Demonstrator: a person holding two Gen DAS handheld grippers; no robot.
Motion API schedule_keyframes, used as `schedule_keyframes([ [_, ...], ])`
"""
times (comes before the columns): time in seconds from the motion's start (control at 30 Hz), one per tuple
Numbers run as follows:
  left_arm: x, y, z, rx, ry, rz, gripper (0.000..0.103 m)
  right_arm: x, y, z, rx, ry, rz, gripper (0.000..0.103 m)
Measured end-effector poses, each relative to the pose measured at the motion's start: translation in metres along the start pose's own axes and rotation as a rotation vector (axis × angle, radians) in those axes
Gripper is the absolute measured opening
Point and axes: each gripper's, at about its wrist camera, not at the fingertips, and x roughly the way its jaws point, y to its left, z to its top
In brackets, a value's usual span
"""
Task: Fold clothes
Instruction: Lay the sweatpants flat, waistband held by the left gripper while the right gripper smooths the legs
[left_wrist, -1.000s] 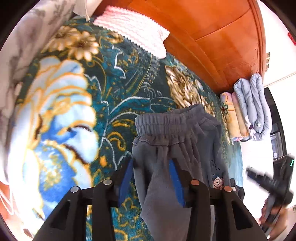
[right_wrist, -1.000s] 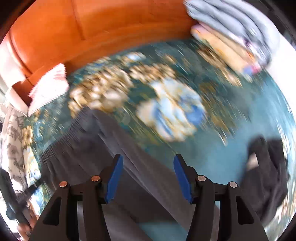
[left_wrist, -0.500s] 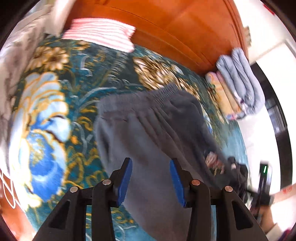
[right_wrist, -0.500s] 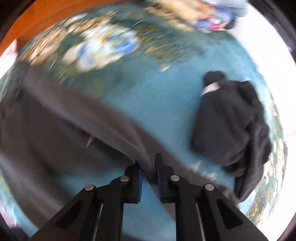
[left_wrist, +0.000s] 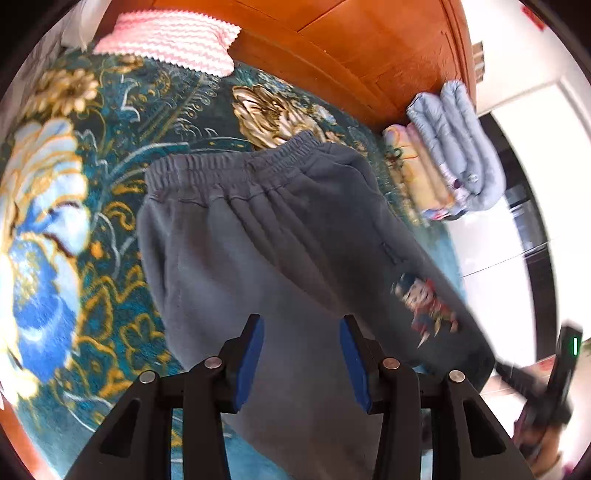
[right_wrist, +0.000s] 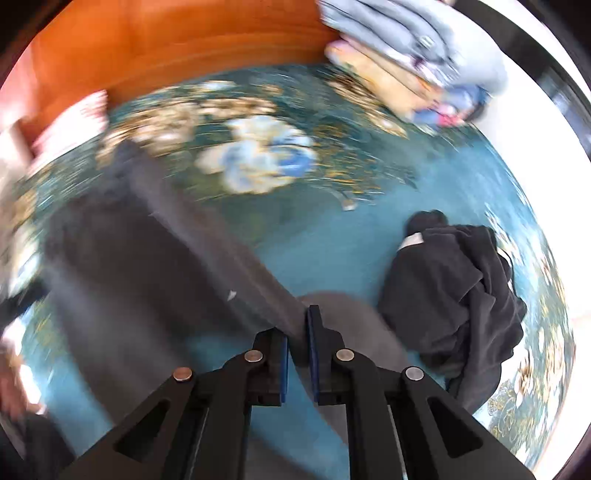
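Since a second ago my right gripper (right_wrist: 297, 341) has clamped the grey trousers (left_wrist: 280, 236); left gripper (left_wrist: 301, 354) opening, half-wide over them.

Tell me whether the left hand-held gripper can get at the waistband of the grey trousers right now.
Probably yes. The left hand-held gripper hovers with jaws opening over the grey trousers, and the waistband lies uncovered ahead on the floral blanket, with nothing in between.

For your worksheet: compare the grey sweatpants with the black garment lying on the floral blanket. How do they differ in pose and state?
The grey elastic-waisted sweatpants lie spread out long; the black garment sits bunched in a heap. The sweatpants are pinched in the right gripper, whose jaws are closing on the fabric; the black garment lies untouched. The sweatpants bear a cartoon patch; the black garment shows a white label. Both rest on the teal floral blanket.
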Motion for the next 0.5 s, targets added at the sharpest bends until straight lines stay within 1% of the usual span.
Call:
schedule_keyframes([
  [0.07, -0.003, 0.0, 0.0, -0.045, 0.008, -0.072, 0.054, -0.023, 0.018, -0.024, -0.066, -0.004, 0.046, 0.009],
  [0.13, -0.005, 0.001, -0.001, -0.107, 0.019, -0.169, 0.057, -0.041, 0.036, -0.049, -0.141, 0.008, 0.093, 0.009],
  [0.2, -0.004, 0.002, -0.002, -0.158, 0.026, -0.216, 0.064, -0.047, 0.052, -0.07, -0.208, 0.038, 0.125, 0.009],
  [0.23, -0.003, 0.002, -0.002, -0.179, 0.028, -0.223, 0.065, -0.047, 0.059, -0.079, -0.228, 0.056, 0.145, 0.009],
  [0.3, 0.0, 0.002, -0.004, -0.186, 0.031, -0.199, 0.068, -0.047, 0.072, -0.097, -0.265, 0.092, 0.186, 0.009],
  [0.37, 0.008, 0.002, -0.005, -0.191, 0.035, -0.146, 0.068, -0.045, 0.08, -0.11, -0.286, 0.111, 0.216, 0.007],
  [0.43, 0.019, 0.005, -0.006, -0.21, 0.061, -0.096, 0.068, -0.04, 0.083, -0.116, -0.272, 0.128, 0.239, 0.008],
  [0.5, 0.031, 0.009, -0.009, -0.231, 0.094, -0.079, 0.068, -0.037, 0.081, -0.121, -0.243, 0.137, 0.252, 0.007],
])
